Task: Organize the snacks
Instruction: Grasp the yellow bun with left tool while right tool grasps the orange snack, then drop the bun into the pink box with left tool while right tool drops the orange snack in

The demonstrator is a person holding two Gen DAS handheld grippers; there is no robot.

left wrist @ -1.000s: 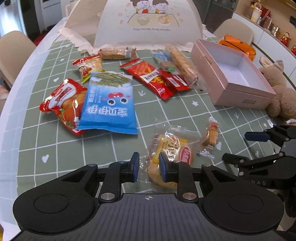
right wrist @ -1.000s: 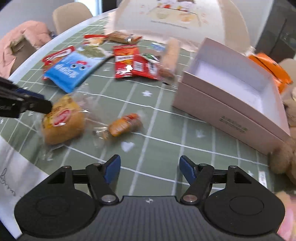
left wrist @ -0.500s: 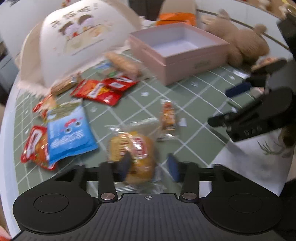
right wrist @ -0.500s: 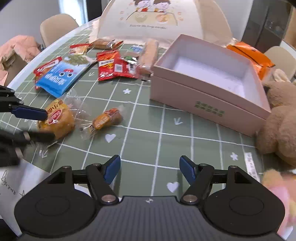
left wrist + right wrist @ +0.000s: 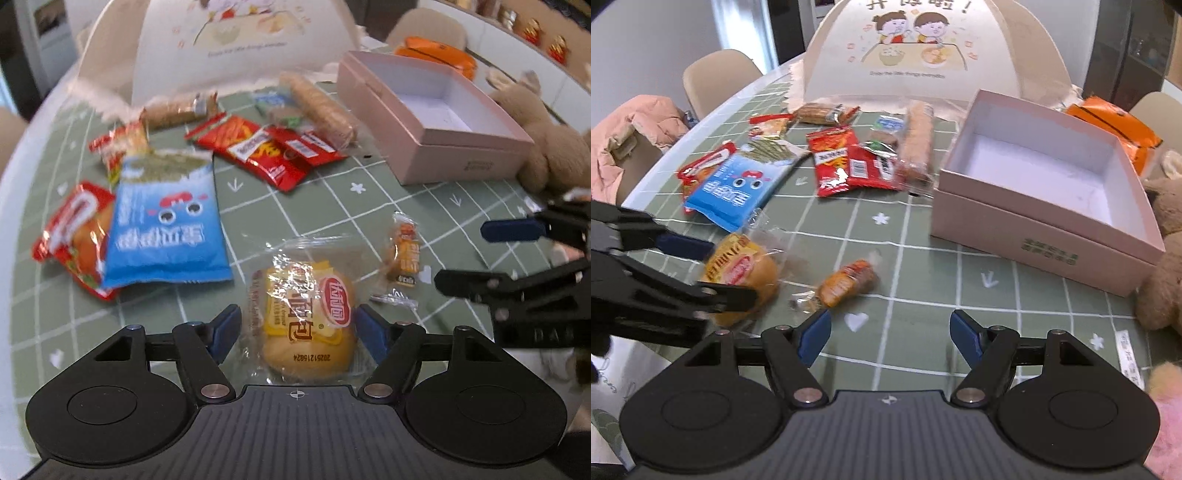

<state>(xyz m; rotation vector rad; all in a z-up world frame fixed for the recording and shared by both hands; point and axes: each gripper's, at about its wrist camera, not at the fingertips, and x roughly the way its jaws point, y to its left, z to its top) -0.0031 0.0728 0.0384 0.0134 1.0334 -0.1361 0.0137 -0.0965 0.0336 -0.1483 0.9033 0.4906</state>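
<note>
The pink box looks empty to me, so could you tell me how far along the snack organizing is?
Nothing is done yet: the pink box holds no snacks. In hand: the left gripper is opening its jaws around the wrapped bun, not yet gripping. The right gripper is open and empty. Every packet remains on the table.

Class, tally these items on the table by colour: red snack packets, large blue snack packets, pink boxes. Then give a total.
Red snack packets: 4
Large blue snack packets: 1
Pink boxes: 1
Total: 6
</note>
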